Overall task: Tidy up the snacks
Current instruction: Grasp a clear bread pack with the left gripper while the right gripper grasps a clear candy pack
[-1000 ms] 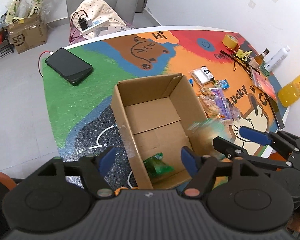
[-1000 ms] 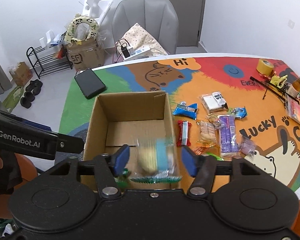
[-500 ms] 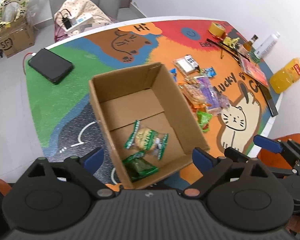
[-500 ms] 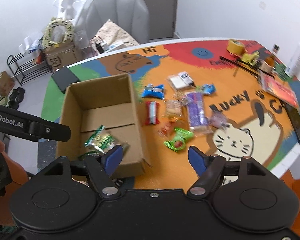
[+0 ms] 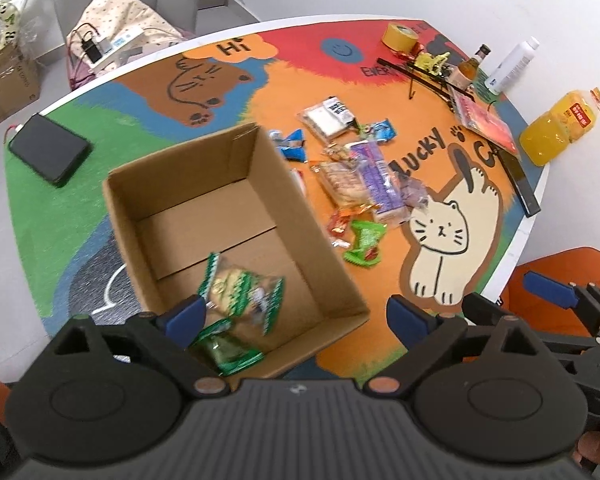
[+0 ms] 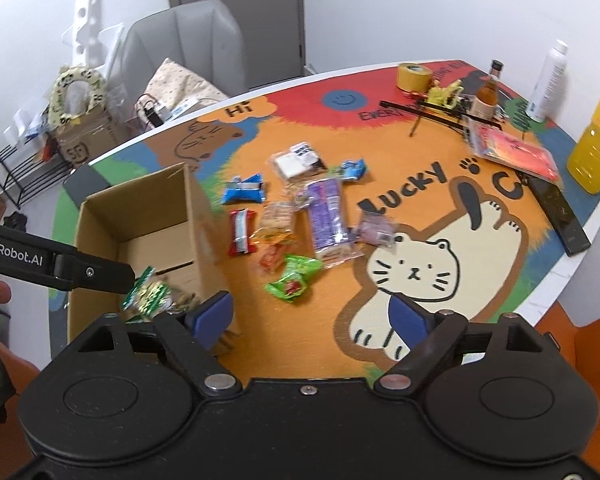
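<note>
Left wrist view looks down on the cardboard box (image 5: 236,216) at centre frame, standing open on the colourful cat-print mat (image 5: 440,240); two snacks lie on its floor at the lower edge, a biscuit pack with green-and-white ends (image 5: 242,292) and a green packet (image 5: 226,350) just below it, the two touching or nearly so; the left gripper (image 5: 296,316) has its blue-padded jaws spread wide with nothing between them. Right of the box, loose snacks are scattered on the orange part of the mat: a green candy wrapper (image 5: 364,242), a purple wafer pack (image 5: 378,178), a blue packet (image 5: 292,144). At lower right of this frame the right gripper (image 5: 500,300) appears; in the right wrist view its jaws (image 6: 314,318) are opening over bare mat, gripping nothing, while the box (image 6: 140,216) sits at centre left and a yellow juice bottle (image 6: 598,148) stands at the right edge.
</note>
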Tool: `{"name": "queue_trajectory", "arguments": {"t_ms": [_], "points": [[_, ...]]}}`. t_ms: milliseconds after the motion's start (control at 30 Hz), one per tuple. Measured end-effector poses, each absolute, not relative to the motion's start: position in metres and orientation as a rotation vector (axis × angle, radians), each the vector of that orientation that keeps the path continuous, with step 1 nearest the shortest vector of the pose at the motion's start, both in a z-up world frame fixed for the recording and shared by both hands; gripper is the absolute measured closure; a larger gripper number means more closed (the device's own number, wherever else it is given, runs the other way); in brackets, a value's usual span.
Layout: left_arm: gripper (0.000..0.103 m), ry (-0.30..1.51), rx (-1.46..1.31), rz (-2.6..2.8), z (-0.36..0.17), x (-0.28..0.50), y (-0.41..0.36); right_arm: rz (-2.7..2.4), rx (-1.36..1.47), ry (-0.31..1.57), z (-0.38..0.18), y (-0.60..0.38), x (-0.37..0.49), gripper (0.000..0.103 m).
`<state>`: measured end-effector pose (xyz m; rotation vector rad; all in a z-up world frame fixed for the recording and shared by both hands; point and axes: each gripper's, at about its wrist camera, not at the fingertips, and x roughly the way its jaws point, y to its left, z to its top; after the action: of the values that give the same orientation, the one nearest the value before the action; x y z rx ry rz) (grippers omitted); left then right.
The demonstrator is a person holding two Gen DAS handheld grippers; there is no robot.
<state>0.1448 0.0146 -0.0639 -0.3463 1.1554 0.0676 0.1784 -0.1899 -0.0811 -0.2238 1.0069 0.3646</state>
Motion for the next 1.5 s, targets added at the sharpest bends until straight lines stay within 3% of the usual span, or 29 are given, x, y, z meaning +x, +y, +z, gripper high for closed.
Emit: {"name": "queue_trajectory", "arguments": {"t_ms": [700,833,1400,1500], "points": [[0.012,1.151,-0.333,0.032,-0.091,0.259,-0.029,0.319,-0.118,1.080,-0.120,-0.229,0.281,0.028],[0.019,1.171,-0.344,0.035,-0.105,0.281,-0.032,0.319,-0.106,1.107,-0.134,-0.232,0.301,0.033],[0.046,1.379,-0.410,0.147,-0.187,0.348,-0.034,0.377,-0.062,1.291,-0.203,-0.228,0.370,0.038],[0.059,1.419,-0.428,0.181,-0.201,0.350,-0.032,0.376,-0.060,1.322,-0.214,-0.227,0.377,0.038]]}}
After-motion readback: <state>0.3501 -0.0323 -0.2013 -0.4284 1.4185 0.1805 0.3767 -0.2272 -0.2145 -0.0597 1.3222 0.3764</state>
